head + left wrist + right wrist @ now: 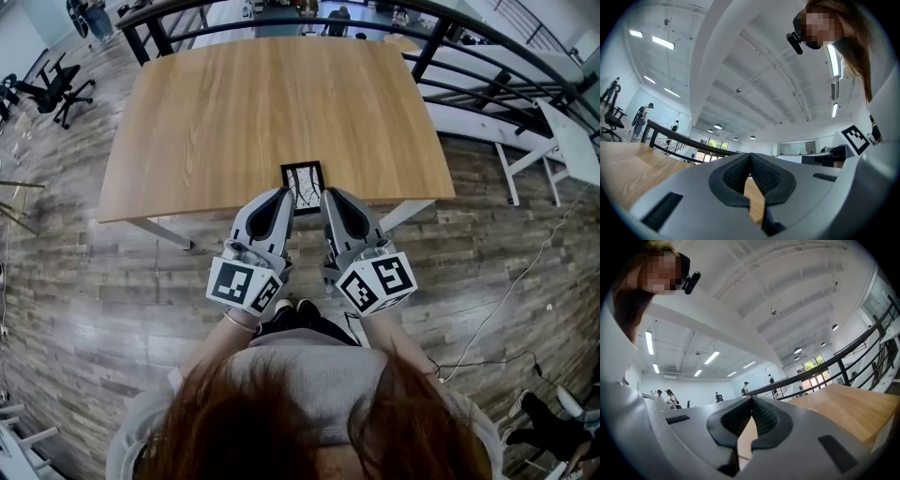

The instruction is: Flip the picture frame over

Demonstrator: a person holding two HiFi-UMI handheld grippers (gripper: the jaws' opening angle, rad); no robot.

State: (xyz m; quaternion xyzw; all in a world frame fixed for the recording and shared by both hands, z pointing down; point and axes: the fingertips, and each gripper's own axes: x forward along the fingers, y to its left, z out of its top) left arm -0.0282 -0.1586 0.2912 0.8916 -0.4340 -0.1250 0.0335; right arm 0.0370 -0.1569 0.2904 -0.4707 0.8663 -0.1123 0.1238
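A small black picture frame (303,187) with a pale branching picture lies face up at the near edge of the wooden table (262,103). My left gripper (282,195) is just left of the frame's lower part, and my right gripper (329,195) is just right of it. Whether either touches the frame I cannot tell. In the left gripper view the left gripper (750,157) is shut, pads together with nothing between them. The right gripper (751,399) is shut and empty too in the right gripper view. Both point slightly upward, so those two views show only table wood and ceiling, not the frame.
A black railing (487,56) curves behind and to the right of the table. White desks (562,141) stand at the right, a black office chair (56,89) at the far left. A cable (506,300) trails on the plank floor. Several people stand in the distance.
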